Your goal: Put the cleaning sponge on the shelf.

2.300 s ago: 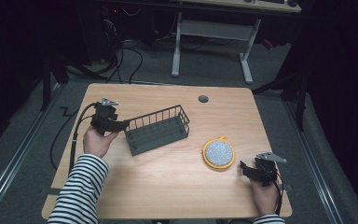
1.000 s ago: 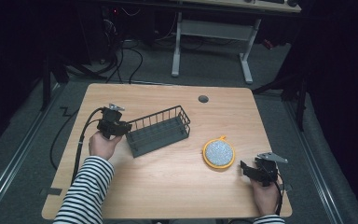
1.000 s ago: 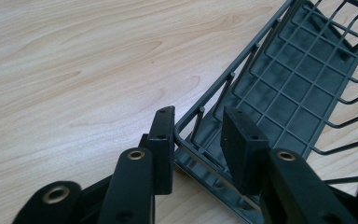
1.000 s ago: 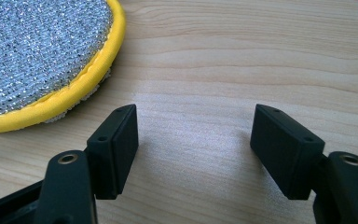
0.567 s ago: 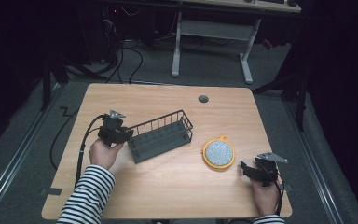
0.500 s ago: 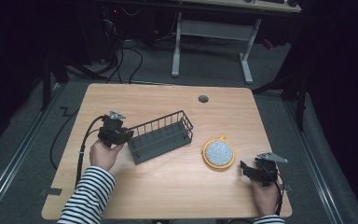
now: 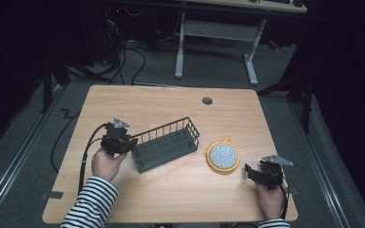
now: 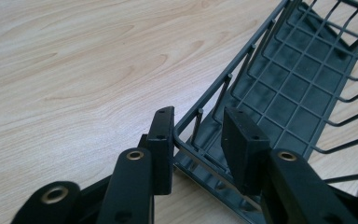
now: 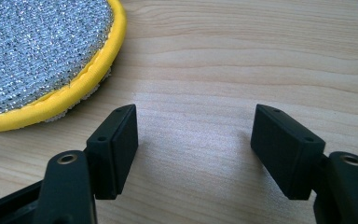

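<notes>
Light falls from overhead onto the pale wooden worktop [image 7: 171, 118], leaving the grey floor [image 7: 24, 142] around it dim and the room beyond nearly black. The high view is soft and slightly grainy. Both claw views are bright and sharp on the wood grain; faint, diffuse shadows lie under the black claw pads [image 9: 116, 144], whose nearest parts blur.
</notes>
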